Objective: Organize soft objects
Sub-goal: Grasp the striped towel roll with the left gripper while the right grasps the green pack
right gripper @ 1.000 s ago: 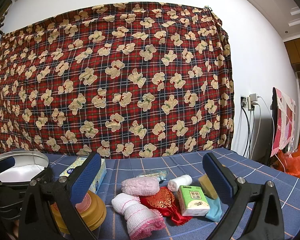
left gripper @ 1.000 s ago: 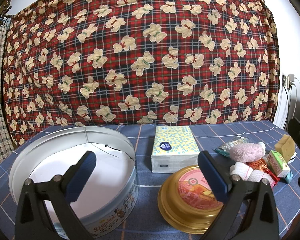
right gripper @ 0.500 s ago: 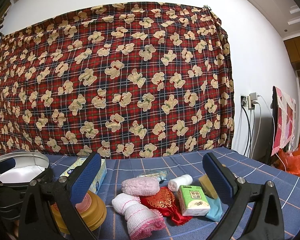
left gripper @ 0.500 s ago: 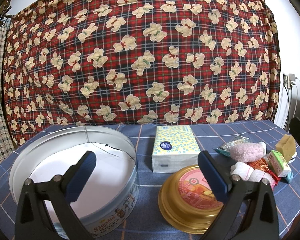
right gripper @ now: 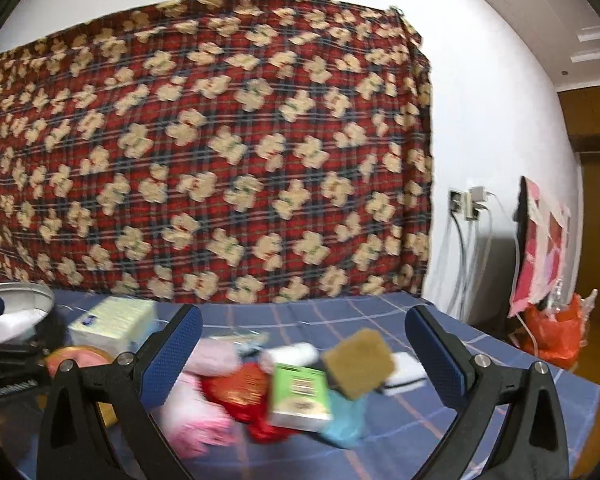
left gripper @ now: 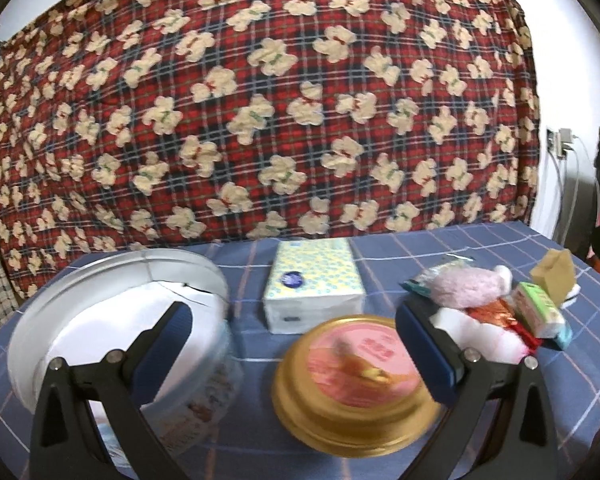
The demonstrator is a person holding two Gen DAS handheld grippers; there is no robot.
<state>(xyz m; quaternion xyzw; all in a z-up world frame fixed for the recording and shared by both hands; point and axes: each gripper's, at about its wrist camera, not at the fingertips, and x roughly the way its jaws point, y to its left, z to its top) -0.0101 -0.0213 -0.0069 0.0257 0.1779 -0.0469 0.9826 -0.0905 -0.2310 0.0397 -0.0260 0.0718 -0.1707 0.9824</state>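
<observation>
Soft pile [right gripper: 260, 396] right of the gold lid [left gripper: 352, 384] on the blue-check surface [left gripper: 420, 248]: fuzzy pink roll [left gripper: 472, 286], red pouch [right gripper: 240, 392], green tissue pack [right gripper: 300, 396], tan sponge [right gripper: 358, 362], edges blurred, probably overlapping. Left gripper [left gripper: 296, 354] and right gripper [right gripper: 302, 356]: jaws wide, holding nothing.

even indoor light, motion blur throughout (strongest low down), fisheye-bent dark corners.

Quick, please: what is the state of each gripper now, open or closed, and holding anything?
Left gripper: open, holding nothing.
Right gripper: open, holding nothing.
</observation>
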